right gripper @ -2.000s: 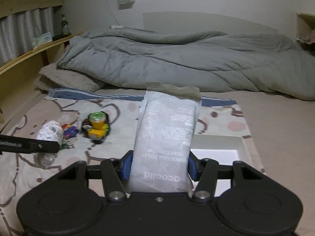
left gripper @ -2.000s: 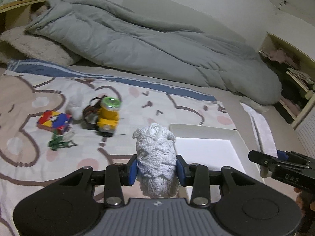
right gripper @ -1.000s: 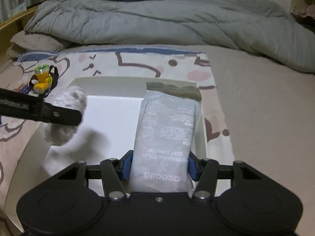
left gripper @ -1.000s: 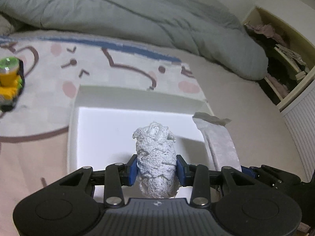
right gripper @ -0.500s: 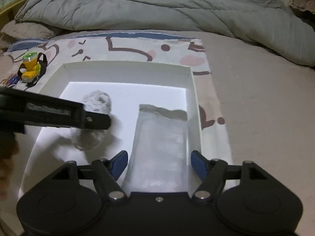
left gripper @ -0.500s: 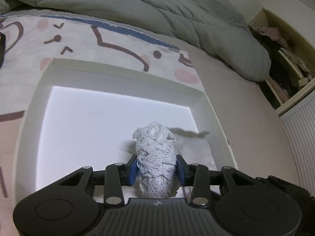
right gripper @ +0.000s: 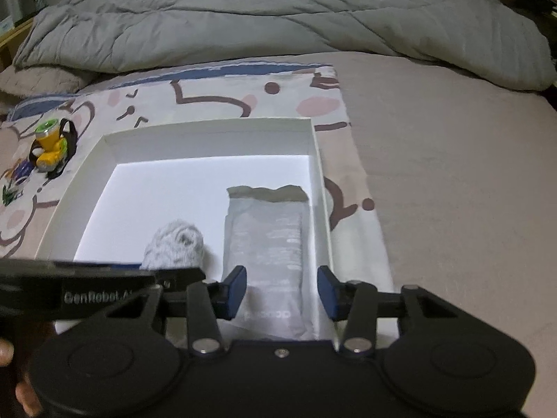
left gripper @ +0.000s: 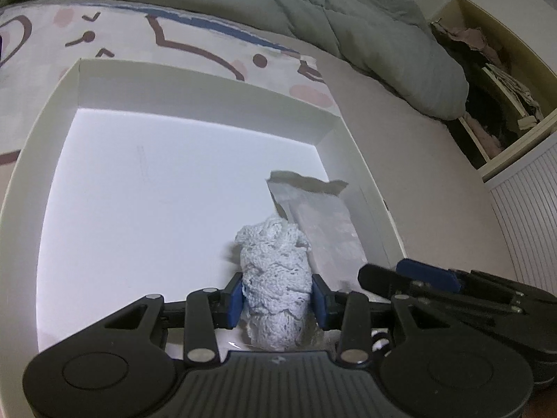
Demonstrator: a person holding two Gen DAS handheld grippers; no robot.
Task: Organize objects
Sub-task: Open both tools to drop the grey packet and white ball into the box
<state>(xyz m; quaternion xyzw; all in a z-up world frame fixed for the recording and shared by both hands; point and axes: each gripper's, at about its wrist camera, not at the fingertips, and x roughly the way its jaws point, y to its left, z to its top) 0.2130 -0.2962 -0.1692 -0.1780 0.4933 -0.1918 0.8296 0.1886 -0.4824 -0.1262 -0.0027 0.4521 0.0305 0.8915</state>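
My left gripper [left gripper: 277,301] is shut on a rolled white knit cloth [left gripper: 275,278] and holds it low inside the white box [left gripper: 202,76], near its front right. The cloth also shows in the right wrist view [right gripper: 175,244]. My right gripper [right gripper: 282,291] is open, its blue pads either side of a grey packet [right gripper: 266,244] that lies flat along the box's right wall [right gripper: 322,188]. The packet also shows in the left wrist view [left gripper: 323,223], just right of the cloth.
A yellow toy with a green cap [right gripper: 50,142] and small coloured toys [right gripper: 14,181] lie on the patterned sheet left of the box. A grey duvet [right gripper: 278,21] is bunched at the back. Open shelves [left gripper: 494,80] stand at the right.
The right gripper has let go of the packet, which now lies in the box, and has drawn back slightly. The left gripper has carried the cloth down into the box beside the packet.
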